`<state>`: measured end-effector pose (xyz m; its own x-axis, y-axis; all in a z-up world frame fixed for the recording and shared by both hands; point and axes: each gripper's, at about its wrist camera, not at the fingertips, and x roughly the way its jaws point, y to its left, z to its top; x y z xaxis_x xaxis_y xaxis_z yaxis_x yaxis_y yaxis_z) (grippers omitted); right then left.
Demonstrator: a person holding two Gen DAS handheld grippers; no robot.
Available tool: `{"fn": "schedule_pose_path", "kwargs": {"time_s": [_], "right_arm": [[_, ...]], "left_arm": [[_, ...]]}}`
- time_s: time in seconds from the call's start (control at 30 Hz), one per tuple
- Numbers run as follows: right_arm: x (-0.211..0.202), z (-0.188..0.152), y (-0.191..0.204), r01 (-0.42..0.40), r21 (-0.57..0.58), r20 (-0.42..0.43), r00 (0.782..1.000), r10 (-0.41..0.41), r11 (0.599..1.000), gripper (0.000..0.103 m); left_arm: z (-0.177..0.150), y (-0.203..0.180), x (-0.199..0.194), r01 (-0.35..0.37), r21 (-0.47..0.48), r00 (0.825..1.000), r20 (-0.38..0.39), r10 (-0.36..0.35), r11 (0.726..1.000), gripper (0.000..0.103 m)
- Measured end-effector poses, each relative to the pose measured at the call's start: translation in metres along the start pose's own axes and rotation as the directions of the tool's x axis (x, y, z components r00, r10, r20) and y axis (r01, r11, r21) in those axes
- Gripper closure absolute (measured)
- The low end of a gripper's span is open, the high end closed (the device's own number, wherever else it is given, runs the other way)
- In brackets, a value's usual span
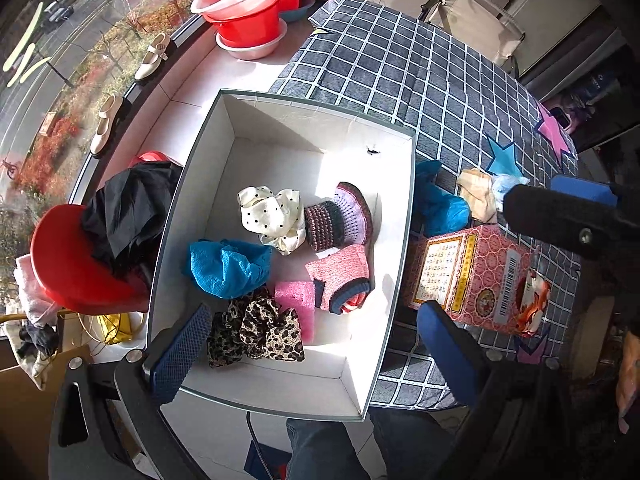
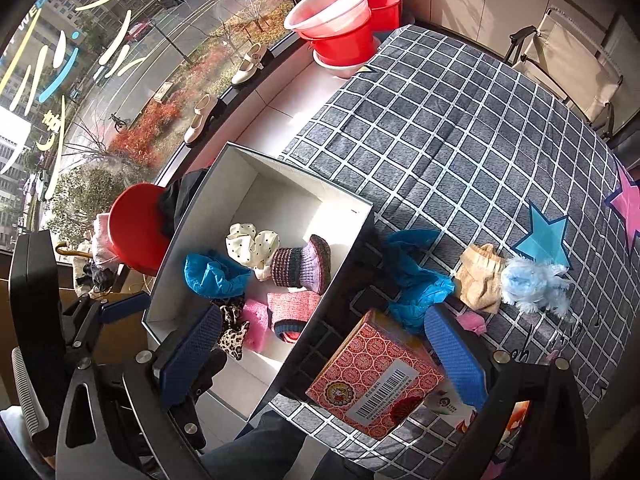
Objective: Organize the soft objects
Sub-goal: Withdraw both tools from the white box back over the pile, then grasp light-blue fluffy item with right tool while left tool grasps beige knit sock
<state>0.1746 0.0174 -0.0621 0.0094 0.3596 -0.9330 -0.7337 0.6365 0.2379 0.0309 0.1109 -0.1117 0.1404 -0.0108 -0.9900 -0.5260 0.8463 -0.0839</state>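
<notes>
On the window glass at about ten o'clock in the right wrist view we can read "WEDDING" in pale letters. The red patterned box on the checked cloth has a white sticker with a barcode (the small print is too tiny for us to read).

Our left gripper hangs over the white box with its blue pads wide apart and nothing between them. The leopard scrunchie lies between the pads, close to the left one. At twelve o'clock from it sit the blue cloth, the dotted cream cloth, the purple knit bootie, the pink knit sock and the pink sponge, all inside the white box.

Our right gripper is spread wide too, holding nothing. On the checked cloth at one o'clock from it lie a blue crumpled cover, a beige sock and a fluffy light blue toy touching that sock.
</notes>
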Motion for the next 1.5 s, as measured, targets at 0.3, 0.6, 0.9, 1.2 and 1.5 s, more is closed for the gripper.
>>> {"fn": "schedule_pose_path", "kwargs": {"time_s": [0.3, 0.6, 0.9, 1.2, 1.5], "right_arm": [[-0.007, -0.009, -0.055, -0.014, 0.104, 0.012, 1.0, 0.013, 0.995, 0.001], [-0.007, -0.035, -0.137, 0.012, 0.251, 0.003, 1.0, -0.014, 0.968, 0.001], [0.009, -0.073, -0.228, 0.036, 0.45, -0.034, 0.999, -0.023, 0.893, 0.001], [0.027, -0.105, -0.291, 0.065, 0.581, -0.065, 0.997, -0.034, 0.812, 0.001], [0.042, -0.111, -0.329, -0.034, 0.696, -0.013, 0.998, 0.06, 0.718, 0.001]], "left_arm": [[0.022, -0.046, -0.003, -0.007, 0.105, 1.0, 0.014, 0.005, 0.994, 0.0], [0.05, -0.096, -0.002, 0.022, 0.196, 1.0, 0.011, -0.024, 0.98, 0.0], [0.086, -0.154, 0.029, 0.031, 0.265, 0.998, -0.064, -0.014, 0.964, 0.0], [0.114, -0.218, 0.096, 0.006, 0.319, 0.979, -0.195, 0.059, 0.948, 0.0], [0.13, -0.237, 0.15, -0.081, 0.398, 0.946, -0.259, 0.196, 0.914, 0.0]]}}
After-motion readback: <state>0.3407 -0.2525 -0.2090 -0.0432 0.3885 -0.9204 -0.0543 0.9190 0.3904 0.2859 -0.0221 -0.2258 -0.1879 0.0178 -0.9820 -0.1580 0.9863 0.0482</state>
